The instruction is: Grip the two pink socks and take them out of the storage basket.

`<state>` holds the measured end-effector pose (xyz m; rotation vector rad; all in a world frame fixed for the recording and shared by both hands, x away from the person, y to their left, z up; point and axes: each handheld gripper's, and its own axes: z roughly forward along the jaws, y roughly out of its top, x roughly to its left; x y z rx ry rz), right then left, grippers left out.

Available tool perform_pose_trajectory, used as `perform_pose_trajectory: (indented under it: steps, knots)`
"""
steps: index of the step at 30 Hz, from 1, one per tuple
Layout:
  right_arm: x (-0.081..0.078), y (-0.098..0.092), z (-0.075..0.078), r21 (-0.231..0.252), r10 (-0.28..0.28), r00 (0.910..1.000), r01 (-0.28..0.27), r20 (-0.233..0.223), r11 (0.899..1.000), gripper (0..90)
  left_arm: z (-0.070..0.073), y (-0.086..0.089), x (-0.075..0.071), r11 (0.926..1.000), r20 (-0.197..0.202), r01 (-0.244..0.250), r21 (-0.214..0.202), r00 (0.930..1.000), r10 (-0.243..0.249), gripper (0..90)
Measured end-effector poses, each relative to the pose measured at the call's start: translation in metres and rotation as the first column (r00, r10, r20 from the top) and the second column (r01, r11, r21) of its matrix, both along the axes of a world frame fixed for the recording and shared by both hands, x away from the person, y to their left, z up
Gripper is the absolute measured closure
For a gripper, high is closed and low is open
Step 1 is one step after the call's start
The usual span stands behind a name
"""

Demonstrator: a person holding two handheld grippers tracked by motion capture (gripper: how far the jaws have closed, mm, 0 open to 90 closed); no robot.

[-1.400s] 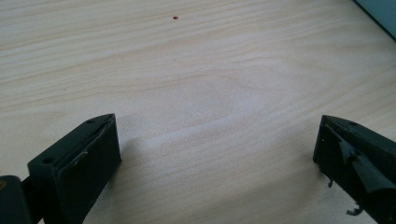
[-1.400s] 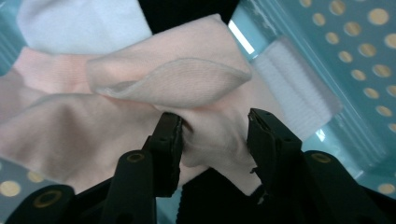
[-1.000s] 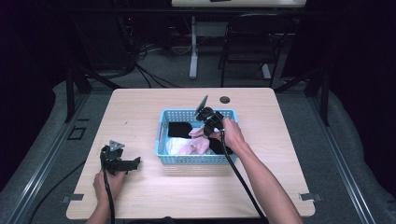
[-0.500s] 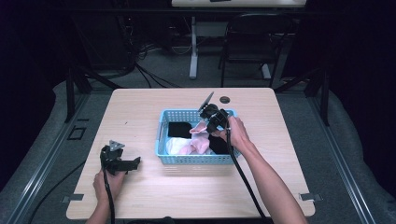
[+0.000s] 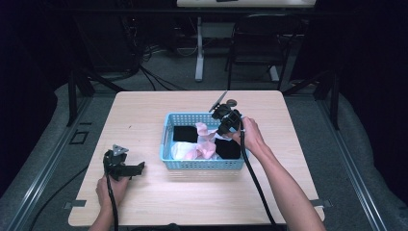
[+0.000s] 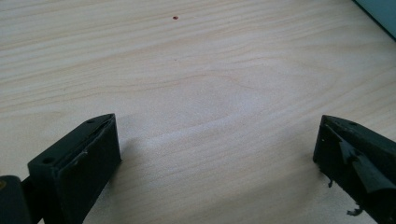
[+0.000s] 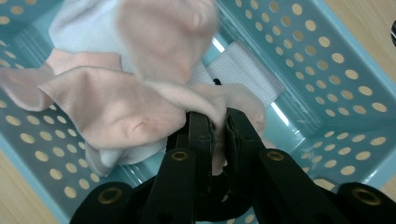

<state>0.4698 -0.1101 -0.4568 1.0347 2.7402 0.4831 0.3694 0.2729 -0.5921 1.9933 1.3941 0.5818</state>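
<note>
My right tongs [image 5: 217,126] have risen since the earlier frame, lifting the pink cloth [image 5: 206,139] partly out of the basket [image 5: 202,163]; they're clenched on its edge [image 7: 219,105]. White cloth [image 5: 180,150] lies beneath. Left tongs [image 5: 137,168] released, resting on the worktop [image 5: 144,115], well apart.

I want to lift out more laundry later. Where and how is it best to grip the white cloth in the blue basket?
Probably grip the white cloth at its raised, bunched fold near the basket's front-left corner, coming straight down from above: the walls block any sideways approach. The pink cloth, clamped in the right gripper, lies partly on it, so that should be clear first. The open left gripper is nearest.
</note>
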Motion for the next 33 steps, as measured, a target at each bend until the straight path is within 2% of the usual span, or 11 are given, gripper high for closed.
perform_pose_trajectory:
  steps: [16,19,26,28,33]
  knots:
    - [-0.01,-0.018,0.035,0.078,-0.018,0.9987,0.014,0.047,0.997,81.7,0.0,0.0,0.0,1.0,0.0,0.0,0.0,1.0,0.0,0.3]
    - [-0.012,-0.021,0.043,0.077,-0.013,0.9983,0.008,0.057,0.997,81.7,0.0,0.0,0.0,1.0,0.0,0.0,0.0,1.0,0.0,0.4]
    - [-0.015,-0.027,0.059,0.121,-0.032,0.9959,0.021,0.084,0.992,81.7,0.0,0.0,0.0,1.0,0.0,0.0,0.0,1.0,0.0,0.4]
    - [-0.016,-0.03,0.065,0.11,-0.026,0.9957,0.016,0.089,0.994,81.7,0.0,0.0,0.0,1.0,0.0,0.0,0.0,1.0,0.0,0.3]
    - [-0.02,-0.038,0.076,0.13,-0.035,0.9932,0.021,0.111,0.991,81.7,0.0,0.0,0.0,1.0,0.0,0.0,0.0,1.0,0.0,0.4]
